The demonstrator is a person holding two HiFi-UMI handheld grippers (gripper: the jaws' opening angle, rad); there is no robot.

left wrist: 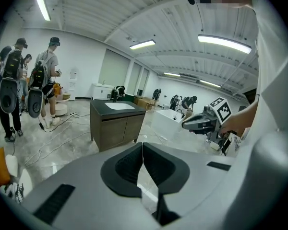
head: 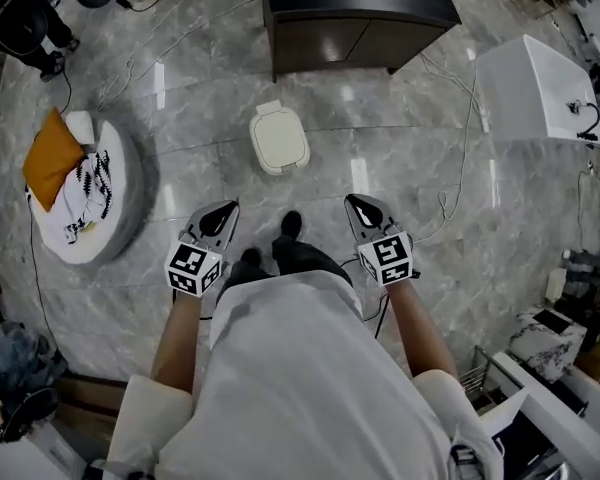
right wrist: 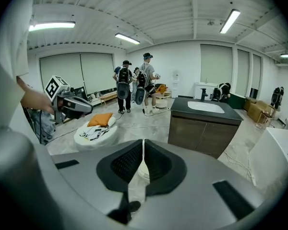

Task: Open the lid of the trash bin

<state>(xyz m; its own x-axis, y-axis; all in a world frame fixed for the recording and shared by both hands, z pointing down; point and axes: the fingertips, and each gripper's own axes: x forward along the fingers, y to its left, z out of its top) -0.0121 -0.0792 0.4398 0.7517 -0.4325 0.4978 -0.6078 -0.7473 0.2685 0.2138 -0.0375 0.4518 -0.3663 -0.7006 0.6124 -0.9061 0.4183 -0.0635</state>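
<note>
The trash bin is a small cream bin with its lid down, standing on the grey marble floor ahead of the person's feet. In the right gripper view a sliver of the bin shows behind the jaws. My left gripper is held at waist height to the left, well short of the bin, its jaws shut on nothing. My right gripper is level with it on the right, also shut and empty. The jaws meet at the tips in the left gripper view and in the right gripper view.
A dark vanity cabinet with a white sink stands just behind the bin. A white tub is at the right, and a round white pouffe with an orange cushion at the left. Cables run over the floor. People stand far back.
</note>
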